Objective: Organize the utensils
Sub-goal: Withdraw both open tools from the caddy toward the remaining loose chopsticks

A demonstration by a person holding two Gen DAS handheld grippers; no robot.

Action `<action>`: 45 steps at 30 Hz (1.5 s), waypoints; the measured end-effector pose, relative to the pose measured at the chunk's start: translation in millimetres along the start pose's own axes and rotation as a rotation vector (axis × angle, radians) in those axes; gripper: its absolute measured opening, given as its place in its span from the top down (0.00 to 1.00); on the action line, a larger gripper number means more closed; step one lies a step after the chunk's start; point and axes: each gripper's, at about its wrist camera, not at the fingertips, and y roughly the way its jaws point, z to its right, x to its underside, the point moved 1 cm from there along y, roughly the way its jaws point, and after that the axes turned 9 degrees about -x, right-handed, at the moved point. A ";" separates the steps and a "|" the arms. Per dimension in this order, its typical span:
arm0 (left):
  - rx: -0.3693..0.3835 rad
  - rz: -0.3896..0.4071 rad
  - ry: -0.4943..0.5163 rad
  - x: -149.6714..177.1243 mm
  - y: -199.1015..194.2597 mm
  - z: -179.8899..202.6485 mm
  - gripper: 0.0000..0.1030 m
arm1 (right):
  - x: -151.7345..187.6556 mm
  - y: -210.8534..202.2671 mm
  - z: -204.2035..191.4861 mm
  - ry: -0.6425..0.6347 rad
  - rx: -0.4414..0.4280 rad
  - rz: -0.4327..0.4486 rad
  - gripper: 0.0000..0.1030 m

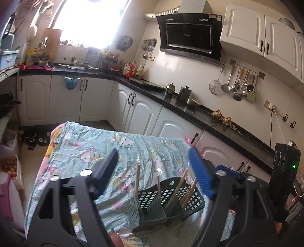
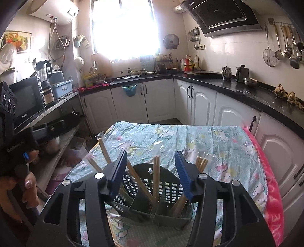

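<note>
a lived-in home kitchen

white cabinets [image 2: 201, 102] run under a black countertop [image 2: 237, 91] that bends round the corner; a slanted range hood [image 1: 190, 36] hangs on the tiled wall, with ladles and a strainer on a rail [image 1: 239, 83] beside it. a microwave [image 2: 26, 98] and blender [image 2: 44, 76] sit on a side shelf, oil bottles [image 2: 188, 63] crowd the window corner, and a water heater [image 2: 57, 9] is mounted high up (the table [image 2: 190, 136] wears a cartoon-cat cloth).
</note>
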 end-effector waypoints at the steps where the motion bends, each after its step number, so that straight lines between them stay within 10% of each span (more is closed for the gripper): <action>1: -0.005 0.006 -0.002 -0.2 -3.4 -1.4 0.19 | 0.6 -2.6 -0.1 0.001 0.001 0.002 0.47; 45: -0.049 -0.074 -0.013 72.9 -56.7 -20.0 0.11 | 75.6 -70.9 -16.6 0.003 0.010 -0.020 0.31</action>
